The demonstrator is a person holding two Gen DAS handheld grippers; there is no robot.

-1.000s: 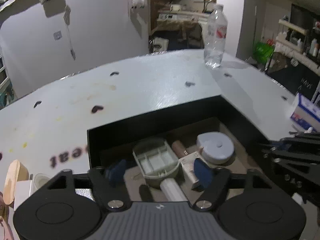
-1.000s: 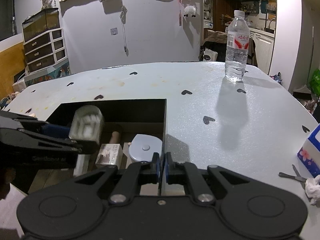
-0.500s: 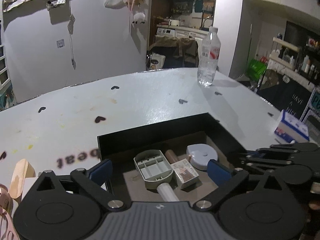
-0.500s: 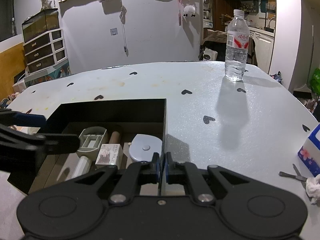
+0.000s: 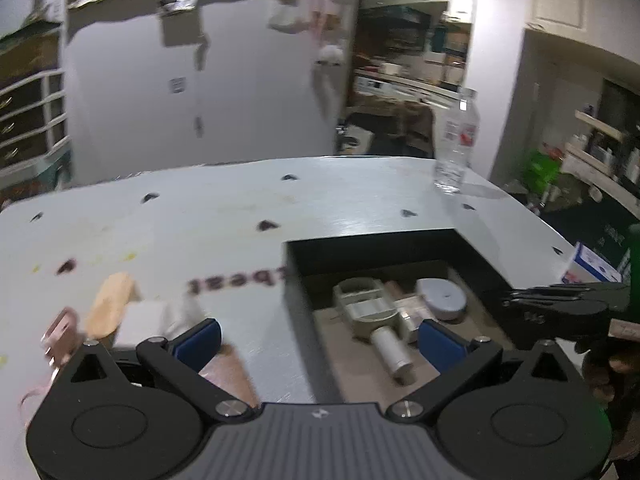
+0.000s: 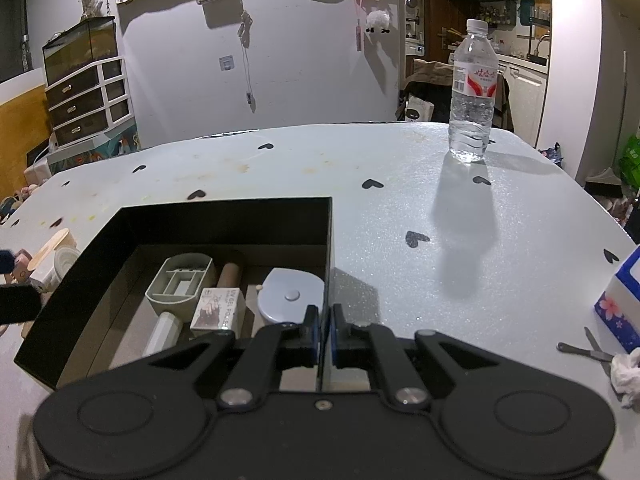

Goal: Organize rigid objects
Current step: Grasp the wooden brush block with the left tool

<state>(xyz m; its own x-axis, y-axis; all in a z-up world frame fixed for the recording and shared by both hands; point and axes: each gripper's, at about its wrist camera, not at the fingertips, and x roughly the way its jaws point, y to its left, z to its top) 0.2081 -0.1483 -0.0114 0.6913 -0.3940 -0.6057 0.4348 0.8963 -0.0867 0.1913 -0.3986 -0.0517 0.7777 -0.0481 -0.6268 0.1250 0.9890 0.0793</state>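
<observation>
A black box (image 6: pixel 224 210) sits on the pale heart-print table (image 6: pixel 400 184). Inside it lie a grey-green compartment holder (image 6: pixel 182 284) with a white handle, a small white carton (image 6: pixel 218 312), a brown cylinder (image 6: pixel 232 274) and a round pale case (image 6: pixel 290 294). My right gripper (image 6: pixel 324 320) is shut on the box's right wall near the front. My left gripper (image 5: pixel 318 336) is wide open and empty; it hangs over the box's left wall, above the holder (image 5: pixel 366 308). One left finger (image 6: pixel 16 304) shows at the right view's edge.
Left of the box lie a wooden piece (image 5: pixel 110 304), a white item (image 5: pixel 144 320) and a pink item (image 5: pixel 60 334). A water bottle (image 6: pixel 474 92) stands at the far right. A flowered tissue box (image 6: pixel 620 300), small scissors (image 6: pixel 588 350) and a crumpled tissue (image 6: pixel 626 372) lie near right.
My left gripper let the grey-green holder down into the box, opened wide and pulled back up and to the left. The right gripper has not moved.
</observation>
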